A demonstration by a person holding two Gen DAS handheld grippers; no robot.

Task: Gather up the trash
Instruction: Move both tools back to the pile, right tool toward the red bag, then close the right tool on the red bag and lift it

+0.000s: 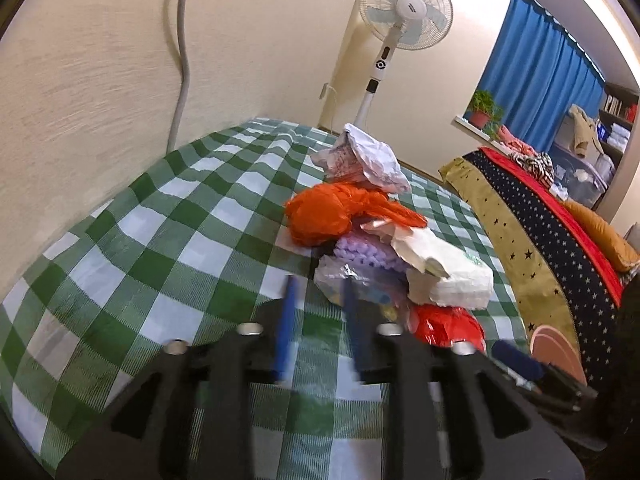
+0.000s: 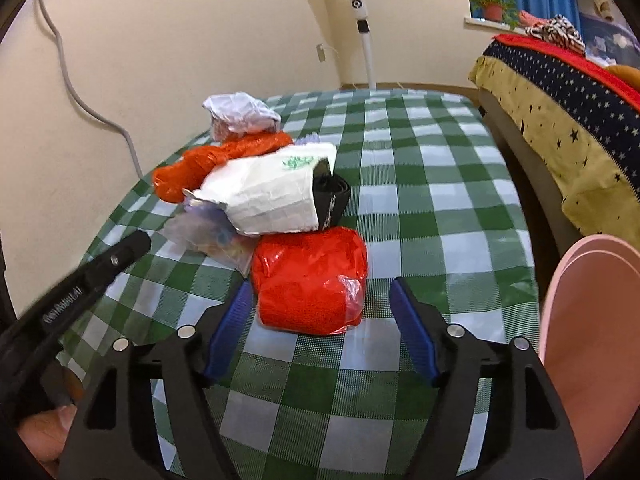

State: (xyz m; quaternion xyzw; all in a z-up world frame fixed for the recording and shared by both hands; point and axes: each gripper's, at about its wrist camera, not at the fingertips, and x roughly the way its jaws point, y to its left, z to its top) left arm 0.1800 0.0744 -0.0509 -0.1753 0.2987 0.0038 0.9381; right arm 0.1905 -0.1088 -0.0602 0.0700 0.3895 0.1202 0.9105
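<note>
I am holding my right gripper (image 2: pixel 320 292) wide over the green checked tablecloth (image 2: pixel 420 184), its 2 blue pads flanking the red plastic bag (image 2: pixel 310 276) without touching it. My left gripper (image 1: pixel 318 300) is sitting narrowly parted and empty, its tips just short of a clear, possibly plastic, wrapper (image 1: pixel 340 276). Behind are lying an orange bag (image 1: pixel 328 216), a torn white packet (image 2: pixel 272 196) and crumpled paper (image 2: pixel 240 110).
</note>
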